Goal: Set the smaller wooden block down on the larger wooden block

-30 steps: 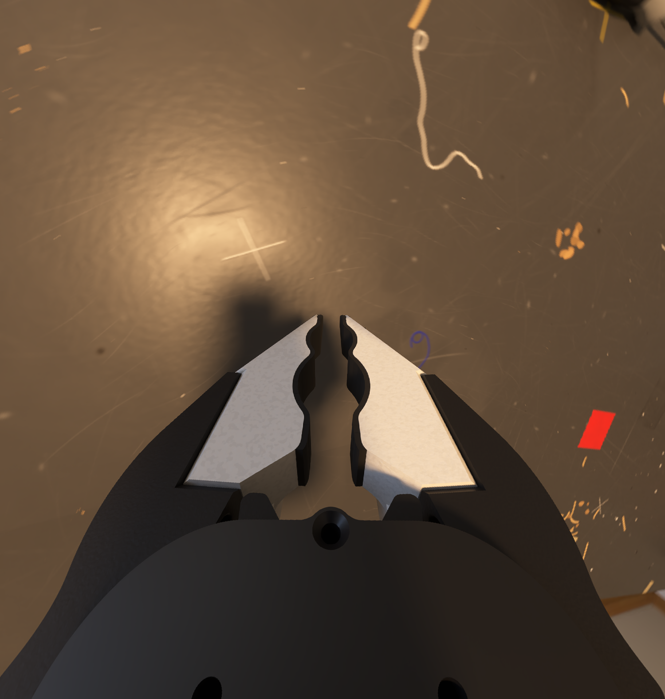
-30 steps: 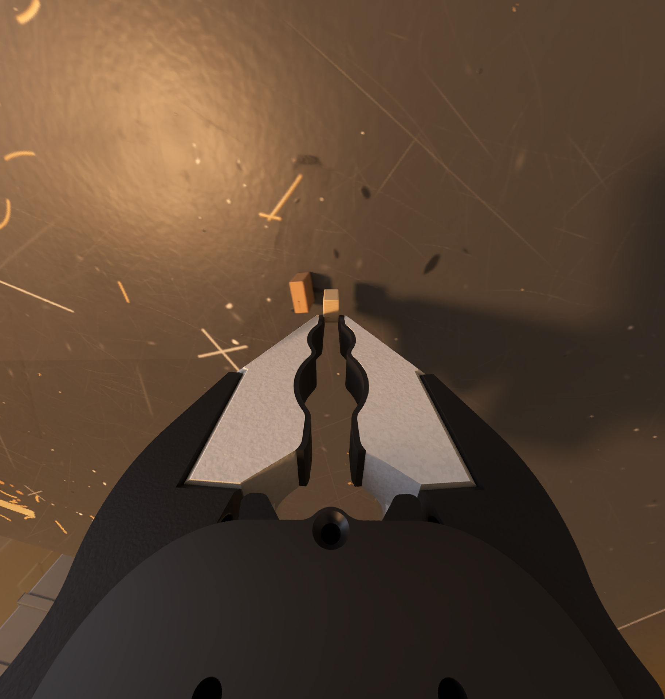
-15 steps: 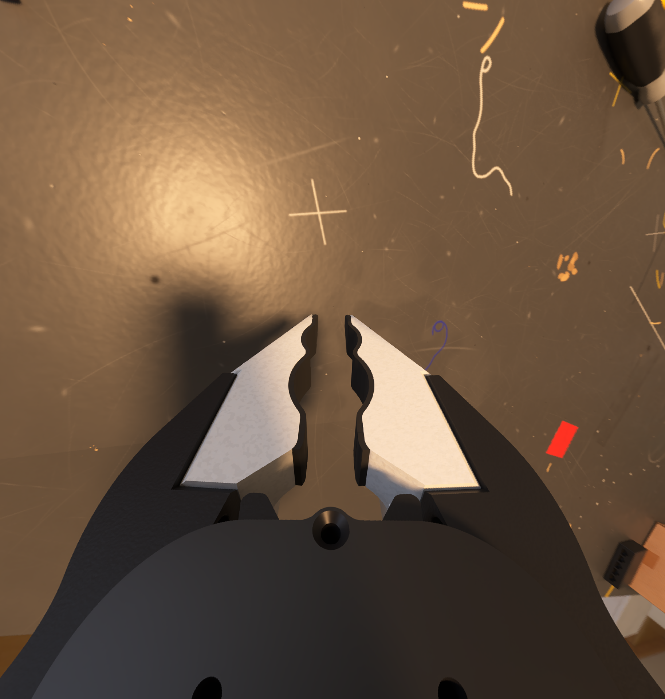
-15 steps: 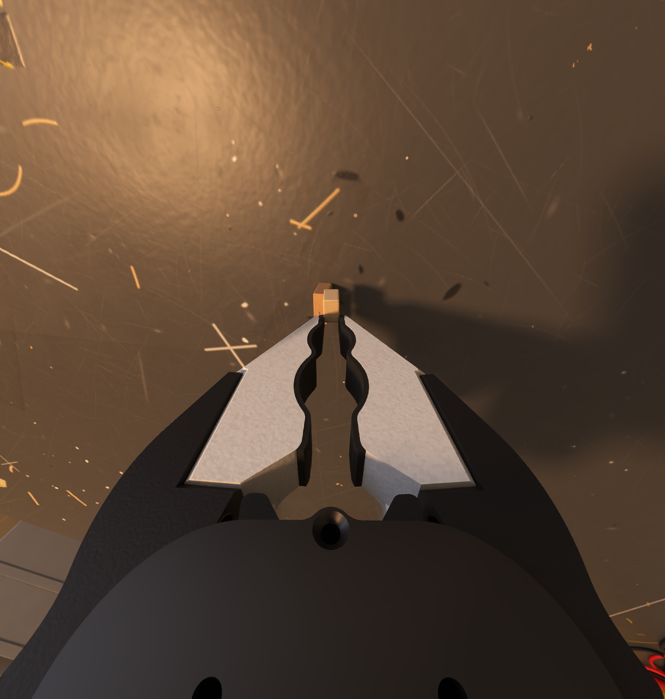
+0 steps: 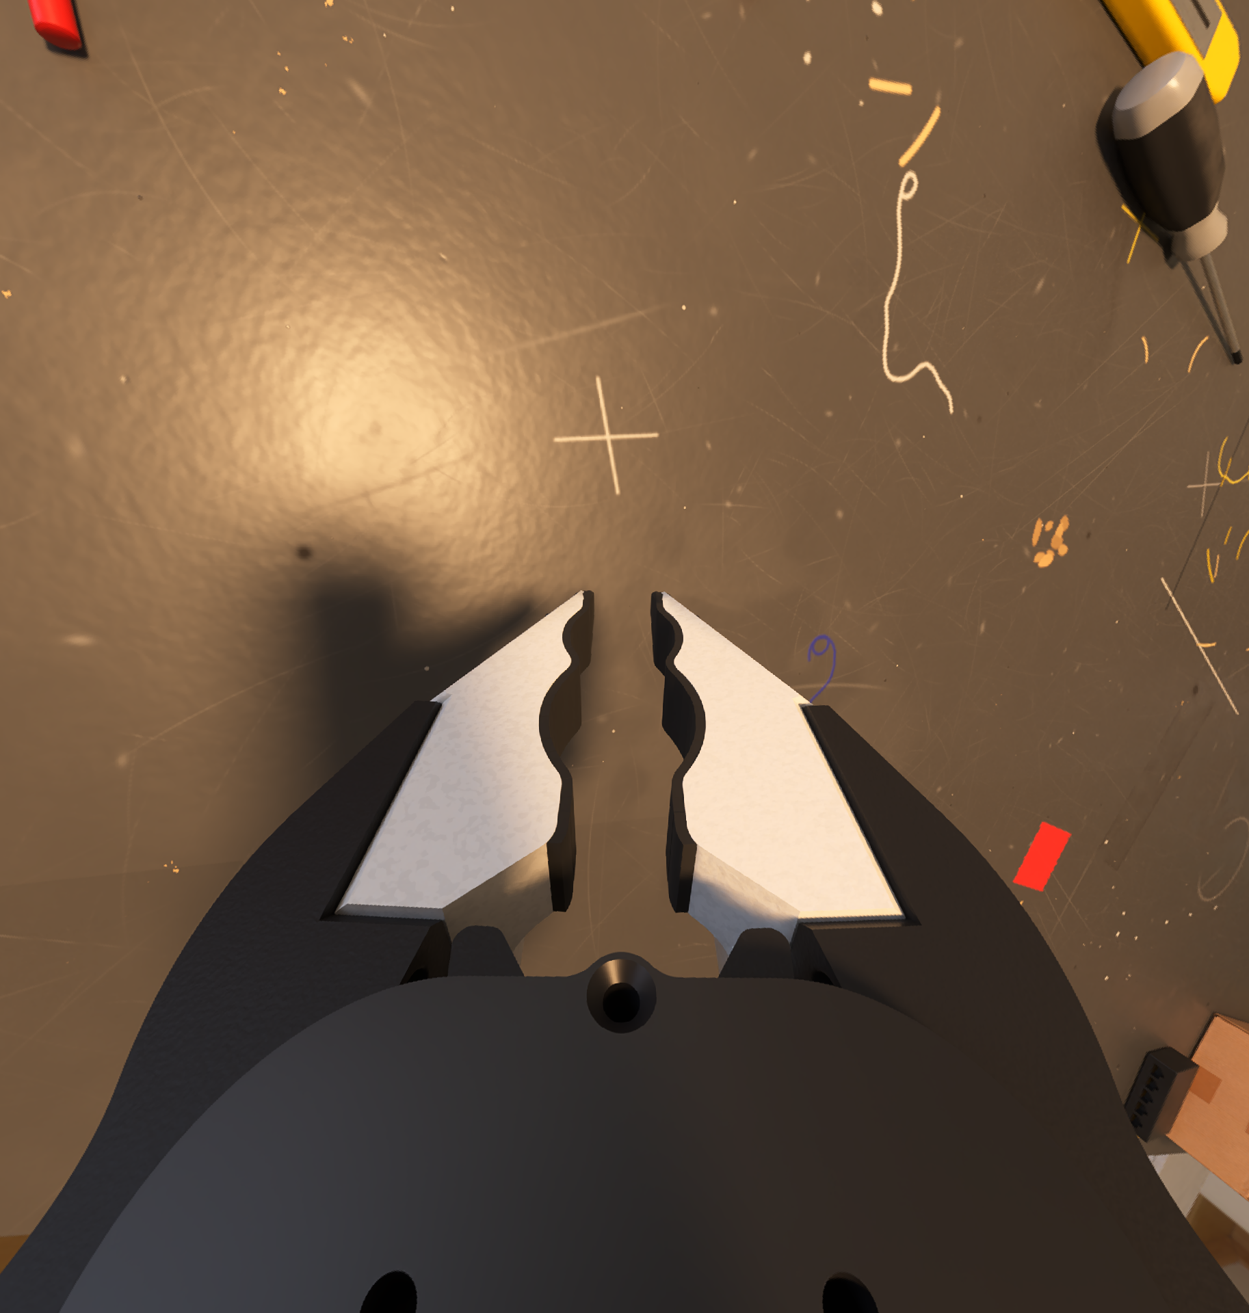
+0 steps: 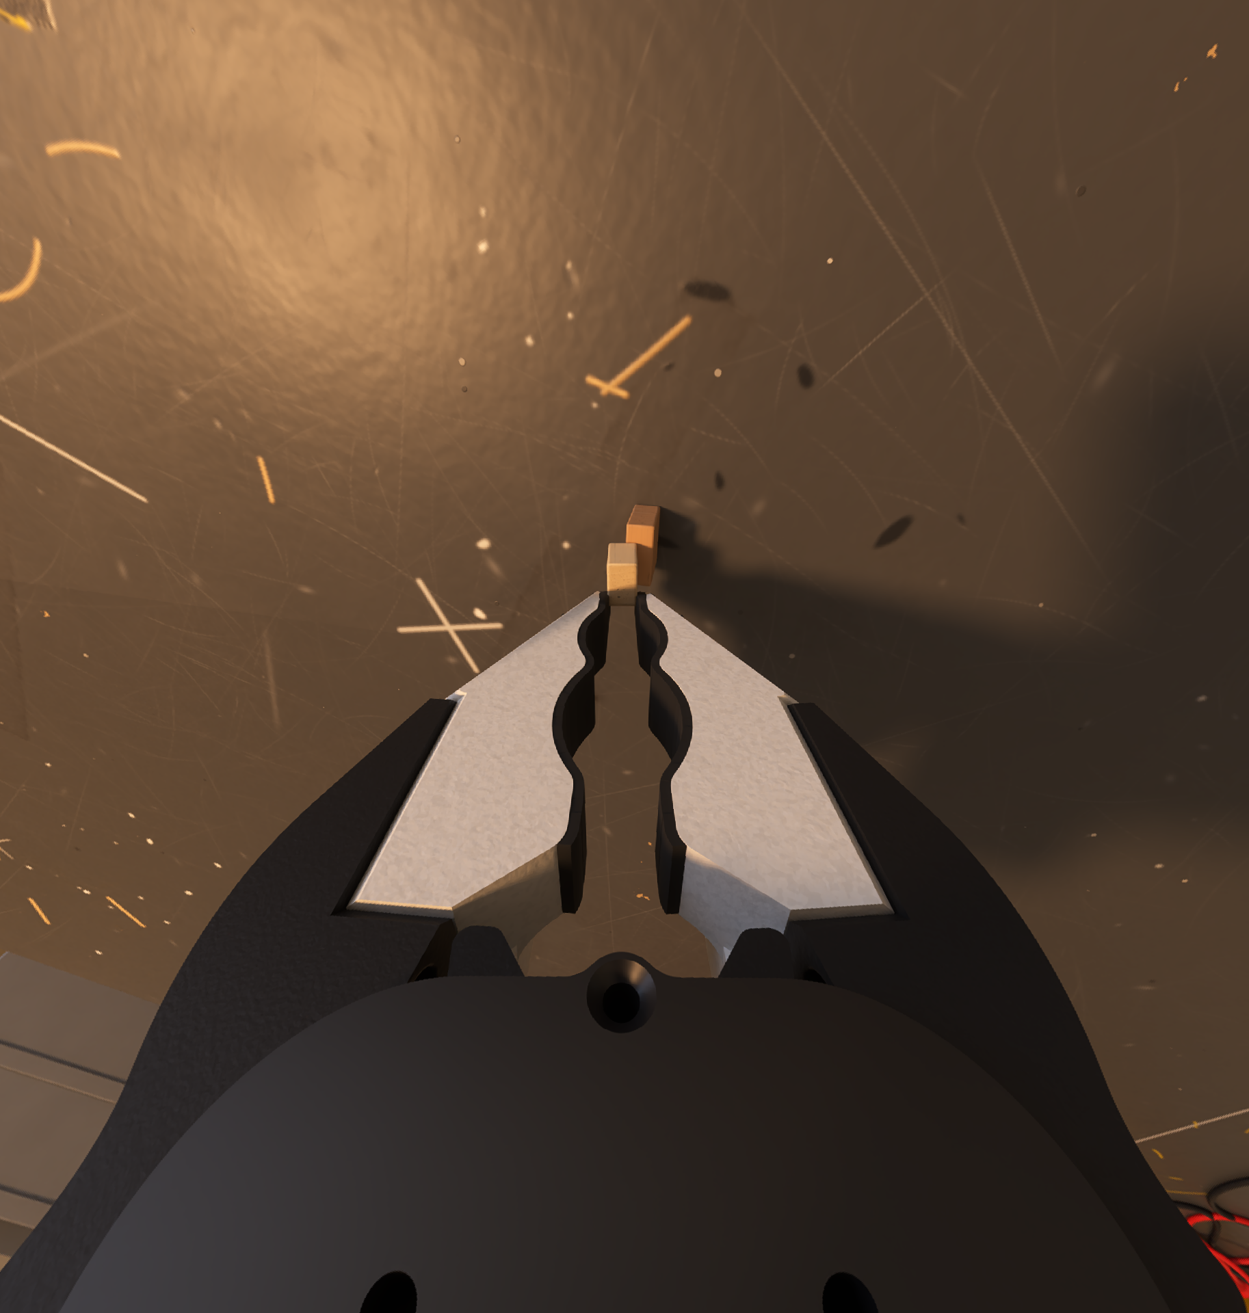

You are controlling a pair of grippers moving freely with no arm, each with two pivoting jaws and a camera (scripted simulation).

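Right wrist view showed the scratched brown bench (image 6: 323, 355) filling the frame, dotted with chalk crosses and orange flecks. Over it the right claw (image 6: 622, 598) had its jaws drawn narrow, pinching the smaller wooden block (image 6: 621, 566), pale and cube-shaped, at the very fingertips. Just behind and right of it stood the larger wooden block (image 6: 641, 527), orange-brown; whether the two touched could not be told.

In the left wrist view the left claw (image 5: 620, 597) hung above bare bench with its jaws parted a little and nothing between them. At the upper right lay a black-handled screwdriver (image 5: 1170, 165) beside a yellow tool (image 5: 1190, 35). A cardboard box (image 5: 1240, 1108) sat at the lower right edge, and a small red patch (image 5: 1042, 855) lay nearer the claw.
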